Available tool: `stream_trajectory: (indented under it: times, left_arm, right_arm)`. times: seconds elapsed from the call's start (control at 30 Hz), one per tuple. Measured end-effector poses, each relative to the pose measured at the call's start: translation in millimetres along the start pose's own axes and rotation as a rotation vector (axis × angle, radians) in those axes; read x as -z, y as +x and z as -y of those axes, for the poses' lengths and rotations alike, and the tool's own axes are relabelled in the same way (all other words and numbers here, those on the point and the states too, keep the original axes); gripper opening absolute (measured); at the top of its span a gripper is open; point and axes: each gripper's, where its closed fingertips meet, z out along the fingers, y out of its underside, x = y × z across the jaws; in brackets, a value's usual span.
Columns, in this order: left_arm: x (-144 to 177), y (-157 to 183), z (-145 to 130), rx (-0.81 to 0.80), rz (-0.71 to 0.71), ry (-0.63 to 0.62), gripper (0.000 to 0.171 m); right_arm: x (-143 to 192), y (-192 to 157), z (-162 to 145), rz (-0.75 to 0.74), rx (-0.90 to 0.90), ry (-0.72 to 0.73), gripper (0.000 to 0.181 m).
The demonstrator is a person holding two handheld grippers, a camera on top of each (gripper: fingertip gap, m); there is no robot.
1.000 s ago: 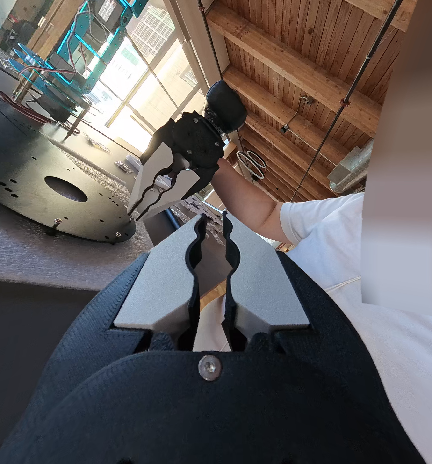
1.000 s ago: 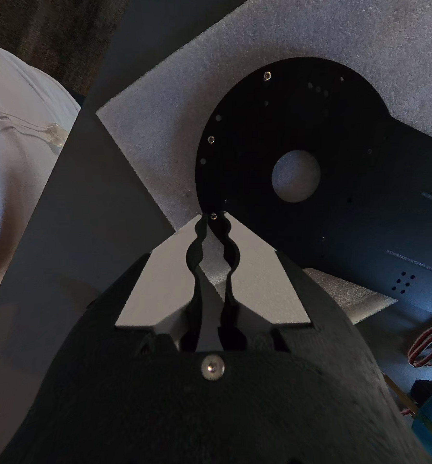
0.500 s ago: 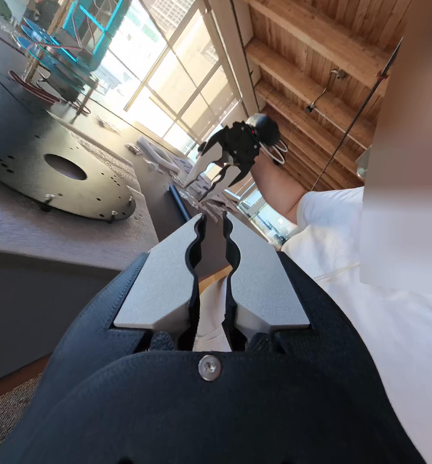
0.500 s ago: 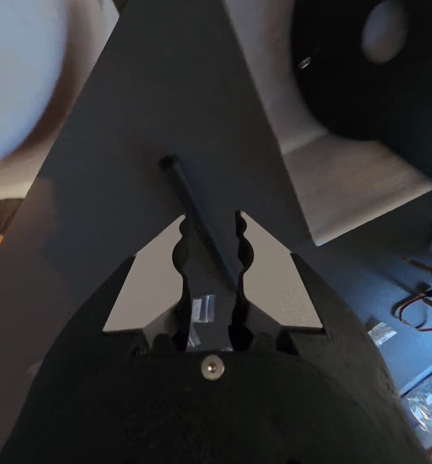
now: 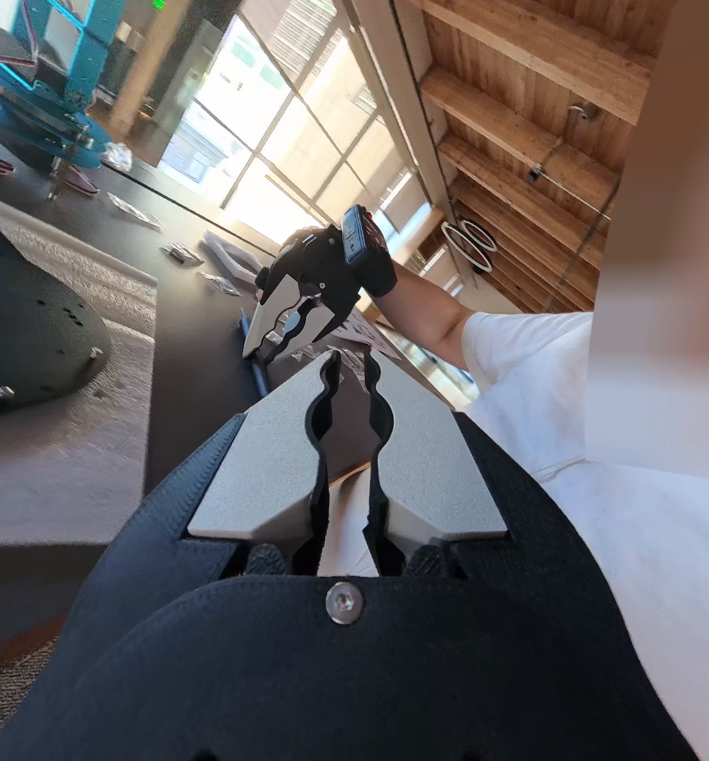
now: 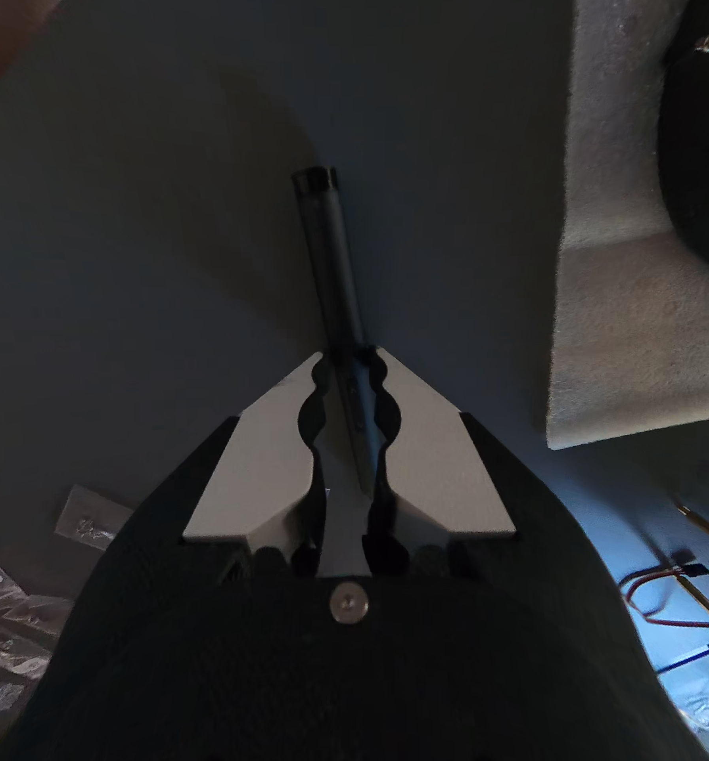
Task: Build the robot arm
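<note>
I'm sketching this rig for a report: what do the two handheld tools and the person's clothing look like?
Both the left tool and the right tool have black ribbed bodies, pale grey wedge fingers with wavy black inner edges, and a silver screw. The person wears a white short sleeve.

We counted two grippers (image 5: 350, 360) (image 6: 348, 352), one dark screwdriver (image 6: 328, 255), one black round plate (image 5: 27, 341), one grey foam sheet (image 6: 616, 288), and several small clear bags (image 5: 180, 252).

On the bench (image 6: 138, 247) a pen-like tool (image 6: 328, 255) lies between the fingers of the right tongs (image 6: 346, 354), pointing to 12 o'clock; a foam sheet (image 6: 616, 329) lies at 2 o'clock, small bags (image 6: 6, 642) at 8 o'clock
</note>
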Motion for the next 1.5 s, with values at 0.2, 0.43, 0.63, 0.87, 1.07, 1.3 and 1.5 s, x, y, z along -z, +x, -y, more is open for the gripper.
stream_trajectory:
  times: [0.2, 0.43, 0.63, 0.87, 1.07, 1.3, 1.5]
  left_arm:
    - [6, 10, -23, 0.019, 0.147, 0.053, 0.009]
    - [14, 8, -40, 0.017, 0.275, 0.045, 0.011]
    - [-24, 5, 5, -0.214, 0.316, -0.069, 0.032]
    - [-76, -2, 100, -0.545, 0.284, -0.067, 0.045]
    - [-94, -6, 125, -0.552, 0.181, -0.086, 0.036]
    - [-98, -13, 143, -0.561, 0.065, -0.166, 0.017]
    - [-88, 0, 167, -0.382, -0.143, -0.118, 0.015]
  right_arm:
    - [6, 3, 9, -0.046, 0.028, 0.091, 0.015]
    - [76, 44, 49, -0.229, -0.153, 0.447, 0.016]
    - [152, 89, 85, -0.354, -0.441, 0.910, 0.014]
    - [167, 121, 103, -0.496, -0.648, 1.018, 0.014]
    - [162, 138, 100, -0.667, -0.739, 0.869, 0.014]
    - [171, 148, 108, -0.709, -0.748, 0.888, 0.015]
    - [192, 131, 120, -0.371, -0.579, 1.250, 0.036]
